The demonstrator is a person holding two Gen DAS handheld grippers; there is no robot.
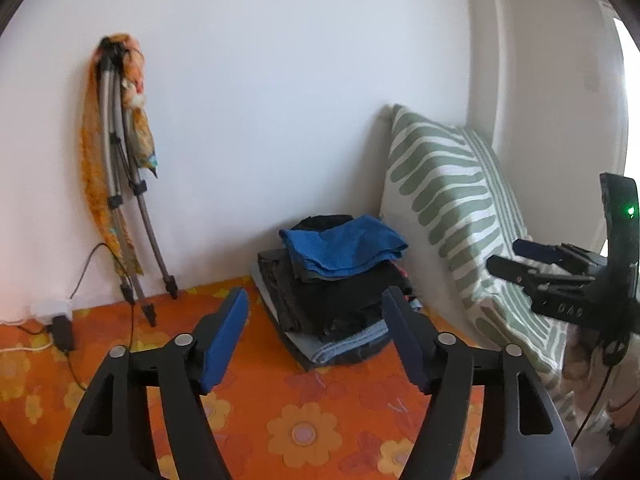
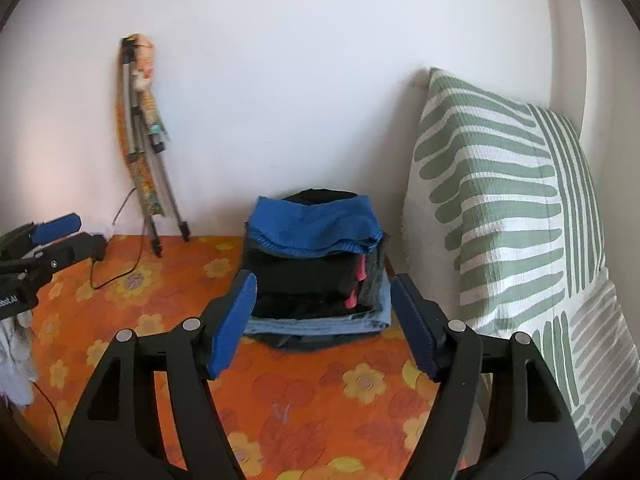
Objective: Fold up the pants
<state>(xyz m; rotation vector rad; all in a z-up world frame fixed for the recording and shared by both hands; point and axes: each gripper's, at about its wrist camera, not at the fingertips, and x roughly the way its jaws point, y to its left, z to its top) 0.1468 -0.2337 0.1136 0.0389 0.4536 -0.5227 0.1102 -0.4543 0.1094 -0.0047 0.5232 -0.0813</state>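
A neat stack of folded dark, denim and blue garments sits on the orange floral sheet; both the left gripper and right gripper hang spread and empty, so folding seems finished, though unfolded pants may lie out of view.

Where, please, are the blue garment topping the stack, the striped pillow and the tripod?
blue garment (image 2: 316, 226), right wrist view, front fold.
striped pillow (image 2: 496, 208), right wrist view, front face.
tripod (image 1: 116, 168), left wrist view, legs.
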